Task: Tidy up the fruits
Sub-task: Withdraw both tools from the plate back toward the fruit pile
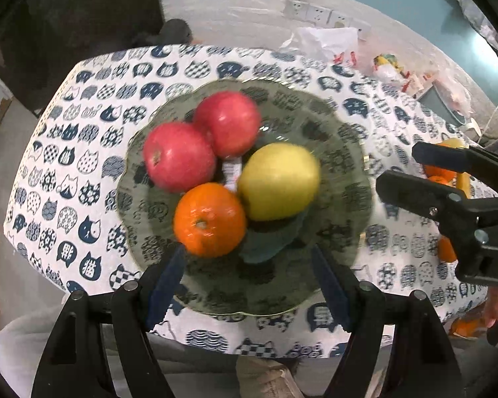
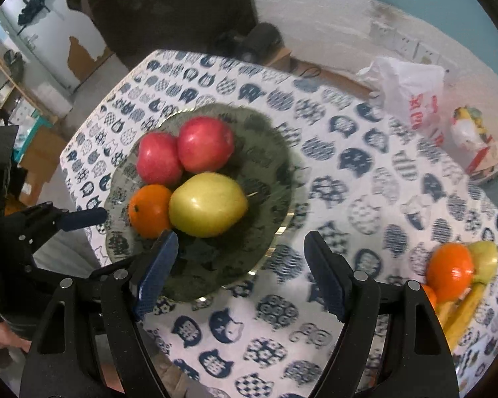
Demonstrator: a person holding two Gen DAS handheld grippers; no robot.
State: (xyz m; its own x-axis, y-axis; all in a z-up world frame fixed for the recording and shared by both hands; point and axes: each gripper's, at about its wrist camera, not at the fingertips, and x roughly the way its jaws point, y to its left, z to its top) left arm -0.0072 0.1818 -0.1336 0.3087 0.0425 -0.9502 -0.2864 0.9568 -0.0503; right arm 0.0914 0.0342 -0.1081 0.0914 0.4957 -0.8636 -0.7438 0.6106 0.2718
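Note:
A green glass plate (image 1: 342, 179) (image 2: 269, 172) on the cat-print tablecloth holds two red apples (image 1: 179, 156) (image 1: 229, 122), an orange (image 1: 209, 219) (image 2: 149, 210) and a yellow pear (image 1: 279, 180) (image 2: 207, 204). My left gripper (image 1: 249, 282) is open and empty just above the plate's near rim. My right gripper (image 2: 239, 277) (image 1: 405, 169) is open and empty, right of the plate. More fruit lies at the right: an orange (image 2: 451, 272), another yellow fruit (image 2: 486, 255) and bananas (image 2: 461, 315).
A white plastic bag (image 2: 411, 93) (image 1: 328, 41) and packaged items (image 2: 471, 132) sit at the table's far right. The table's left edge (image 2: 83, 152) drops to the floor. Cardboard boxes (image 2: 36, 162) stand beyond it.

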